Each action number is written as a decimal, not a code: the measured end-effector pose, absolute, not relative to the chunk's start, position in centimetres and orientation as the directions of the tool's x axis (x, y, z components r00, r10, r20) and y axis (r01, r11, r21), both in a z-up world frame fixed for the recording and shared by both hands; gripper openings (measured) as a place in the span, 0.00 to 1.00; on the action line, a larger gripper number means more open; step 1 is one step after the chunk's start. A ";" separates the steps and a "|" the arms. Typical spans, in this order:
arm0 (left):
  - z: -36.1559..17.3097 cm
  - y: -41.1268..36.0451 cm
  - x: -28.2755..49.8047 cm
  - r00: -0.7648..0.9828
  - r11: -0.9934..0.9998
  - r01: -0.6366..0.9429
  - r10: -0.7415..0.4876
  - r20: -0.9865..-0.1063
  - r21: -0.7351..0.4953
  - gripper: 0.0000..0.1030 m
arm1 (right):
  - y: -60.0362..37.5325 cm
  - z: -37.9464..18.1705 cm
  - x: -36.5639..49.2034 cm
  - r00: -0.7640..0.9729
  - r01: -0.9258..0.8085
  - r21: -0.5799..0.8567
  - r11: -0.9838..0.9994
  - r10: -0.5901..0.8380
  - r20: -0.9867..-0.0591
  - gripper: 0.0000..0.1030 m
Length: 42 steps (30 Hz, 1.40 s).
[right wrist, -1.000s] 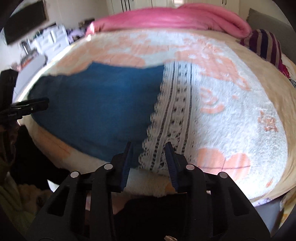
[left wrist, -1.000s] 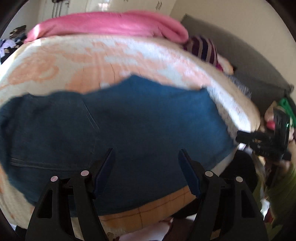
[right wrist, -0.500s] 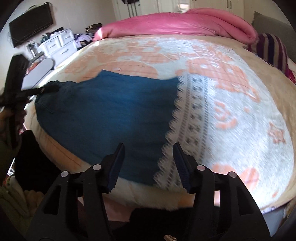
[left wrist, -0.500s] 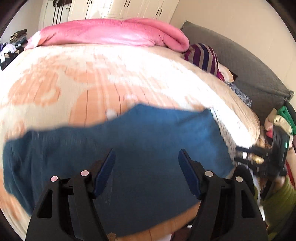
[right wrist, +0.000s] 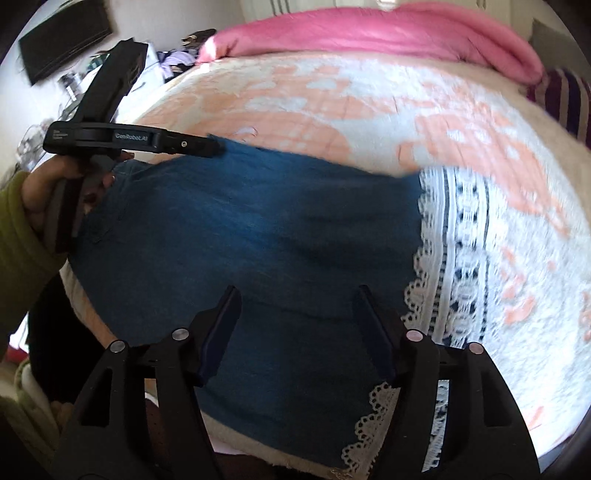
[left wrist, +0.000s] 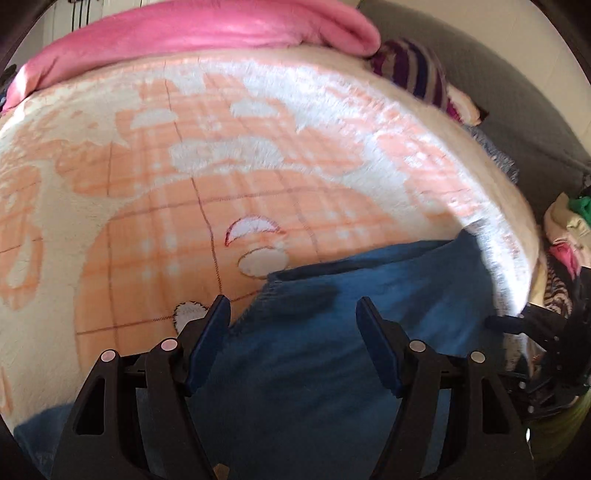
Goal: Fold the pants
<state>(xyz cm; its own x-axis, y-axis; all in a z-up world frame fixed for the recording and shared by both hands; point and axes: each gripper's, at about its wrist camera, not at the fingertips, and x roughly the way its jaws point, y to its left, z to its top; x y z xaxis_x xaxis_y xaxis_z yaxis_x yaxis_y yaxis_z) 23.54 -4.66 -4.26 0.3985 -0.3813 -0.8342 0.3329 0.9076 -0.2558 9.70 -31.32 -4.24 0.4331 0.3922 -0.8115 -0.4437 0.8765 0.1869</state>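
Blue denim pants [right wrist: 258, 229] lie flat across the near part of a peach-and-white blanket [right wrist: 332, 110]. My right gripper [right wrist: 298, 295] hovers over their near edge, its jaws opening and nothing between the pads. In the left wrist view the pants [left wrist: 351, 332] fill the lower right. My left gripper [left wrist: 293, 314] stands open above their far corner and grips nothing. The right wrist view shows the left gripper [right wrist: 212, 146] side-on at that corner, held by a hand in a green sleeve [right wrist: 22, 229]. The right gripper [left wrist: 517, 325] shows at the right edge of the left wrist view.
A white lace strip [right wrist: 454, 258] runs across the blanket along the pants' right edge. A pink duvet [left wrist: 203, 29] and a striped pillow [left wrist: 413, 70] lie at the head. Grey upholstery [left wrist: 517, 110] and heaped clothes [left wrist: 569, 229] are at the right; a dresser [right wrist: 74, 85] is at the left.
My right gripper's jaws have widened and it has shifted left, from the lace onto the pants. My left gripper has slid to the pants' far corner, so more bare blanket shows.
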 end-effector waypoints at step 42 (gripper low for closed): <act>-6.4 -4.3 24.2 0.480 0.912 0.265 -0.408 -0.776 -0.315 0.08 | -40.7 -5.6 20.2 0.433 -0.234 0.420 0.877 0.481 -0.762 0.19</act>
<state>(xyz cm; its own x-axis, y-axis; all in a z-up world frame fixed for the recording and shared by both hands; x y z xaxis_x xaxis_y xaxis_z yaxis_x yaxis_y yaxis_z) 24.20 -4.31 -6.44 0.4805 -0.4077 -0.7765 0.2647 0.9115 -0.3148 20.20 -40.67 -5.59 0.4332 0.4811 -0.7621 -0.2339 0.8766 0.4205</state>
